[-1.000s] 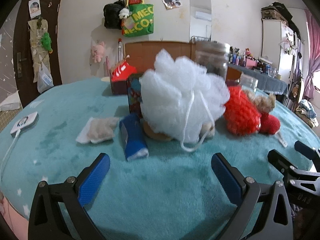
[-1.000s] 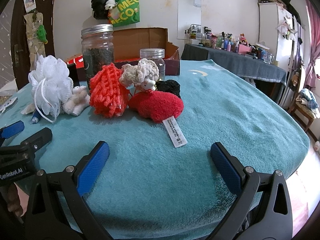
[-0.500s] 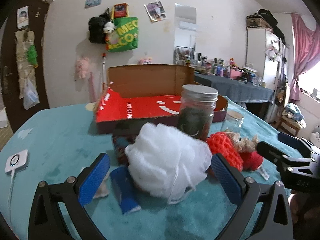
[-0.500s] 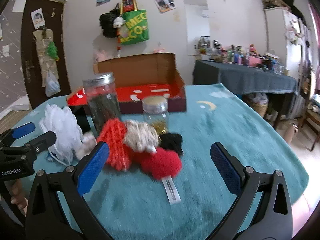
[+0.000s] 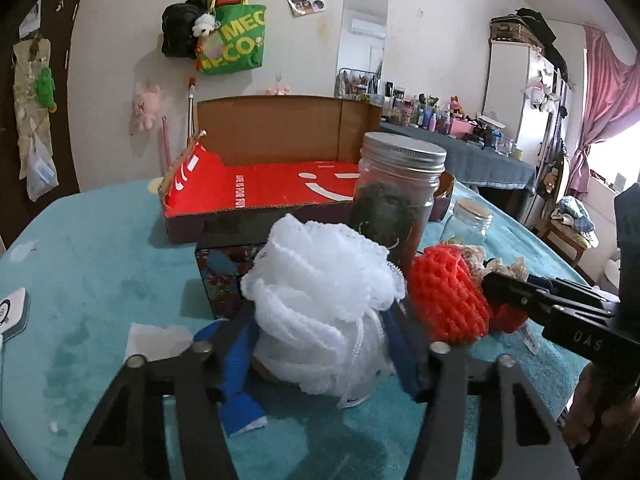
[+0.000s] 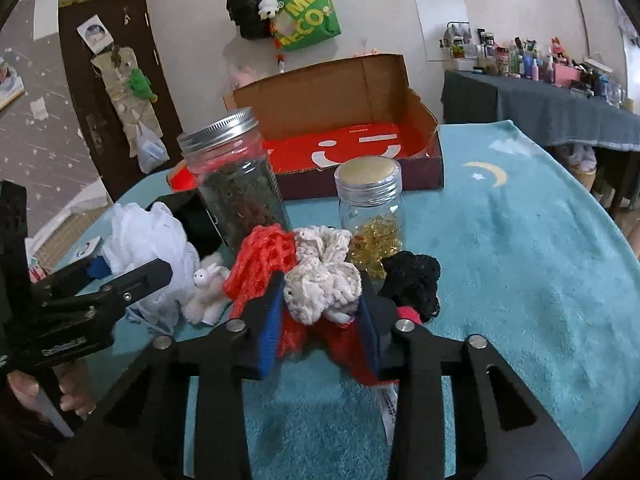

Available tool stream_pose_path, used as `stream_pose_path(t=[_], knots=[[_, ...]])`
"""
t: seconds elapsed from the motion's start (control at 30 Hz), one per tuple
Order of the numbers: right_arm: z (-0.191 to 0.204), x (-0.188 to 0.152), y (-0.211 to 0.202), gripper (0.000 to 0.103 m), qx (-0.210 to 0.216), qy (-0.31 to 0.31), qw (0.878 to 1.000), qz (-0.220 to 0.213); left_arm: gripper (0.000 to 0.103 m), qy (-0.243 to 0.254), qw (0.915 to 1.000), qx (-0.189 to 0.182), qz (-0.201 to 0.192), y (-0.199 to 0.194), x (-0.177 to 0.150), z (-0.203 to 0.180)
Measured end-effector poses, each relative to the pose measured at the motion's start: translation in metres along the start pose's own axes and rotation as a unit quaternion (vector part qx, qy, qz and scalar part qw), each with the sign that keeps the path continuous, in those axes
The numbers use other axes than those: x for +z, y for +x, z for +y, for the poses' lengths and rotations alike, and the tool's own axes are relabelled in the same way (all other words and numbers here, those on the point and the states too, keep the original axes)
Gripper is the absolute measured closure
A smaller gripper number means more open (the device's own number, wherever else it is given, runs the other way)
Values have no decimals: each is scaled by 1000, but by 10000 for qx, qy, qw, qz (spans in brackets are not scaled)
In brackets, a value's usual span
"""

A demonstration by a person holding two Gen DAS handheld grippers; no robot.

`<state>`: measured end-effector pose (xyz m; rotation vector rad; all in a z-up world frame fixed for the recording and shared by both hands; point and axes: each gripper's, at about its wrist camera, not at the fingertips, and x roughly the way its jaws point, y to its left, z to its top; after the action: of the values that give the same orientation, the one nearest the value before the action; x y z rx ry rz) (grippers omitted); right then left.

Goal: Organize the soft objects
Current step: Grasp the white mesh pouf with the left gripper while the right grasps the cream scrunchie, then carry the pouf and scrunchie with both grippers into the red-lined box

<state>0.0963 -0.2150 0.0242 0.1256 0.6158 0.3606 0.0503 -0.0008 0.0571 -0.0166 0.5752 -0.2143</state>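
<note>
My left gripper (image 5: 324, 344) is shut on the white mesh bath pouf (image 5: 320, 296), which bulges above the blue pads. My right gripper (image 6: 320, 320) is shut on a cream crocheted toy (image 6: 324, 276) with a red plush body (image 6: 352, 348) under it. An orange-red knit piece (image 6: 260, 260) lies just left of it, also seen in the left wrist view (image 5: 444, 292). A black knit piece (image 6: 412, 276) lies to its right. A small white plush bunny (image 6: 208, 284) sits between pouf (image 6: 148, 240) and toy. The left gripper shows in the right view (image 6: 132, 280).
An open red cardboard box (image 5: 280, 184) stands at the back of the teal cloth (image 6: 520, 260). A tall metal-lidded jar (image 6: 236, 188) and a short jar of yellow beads (image 6: 372, 208) stand before it. A dark patterned box (image 5: 224, 272), blue tube (image 5: 236, 384) and white pad (image 5: 156, 340) lie left.
Both grippers moved forward and closed: the left onto the white pouf, the right onto the cream and red toy. Before, both were open and farther back.
</note>
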Motion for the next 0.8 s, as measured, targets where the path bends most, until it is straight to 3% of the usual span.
stream_pose_path(t=[0.23, 0.8], knots=[[7, -2, -8, 77, -36, -154, 9997, -163, 66, -12, 10000, 1, -73, -8, 4, 4], [-10, 12, -29, 77, -72, -59, 9997, -206, 74, -468, 9978, -320, 333, -40, 33, 64]])
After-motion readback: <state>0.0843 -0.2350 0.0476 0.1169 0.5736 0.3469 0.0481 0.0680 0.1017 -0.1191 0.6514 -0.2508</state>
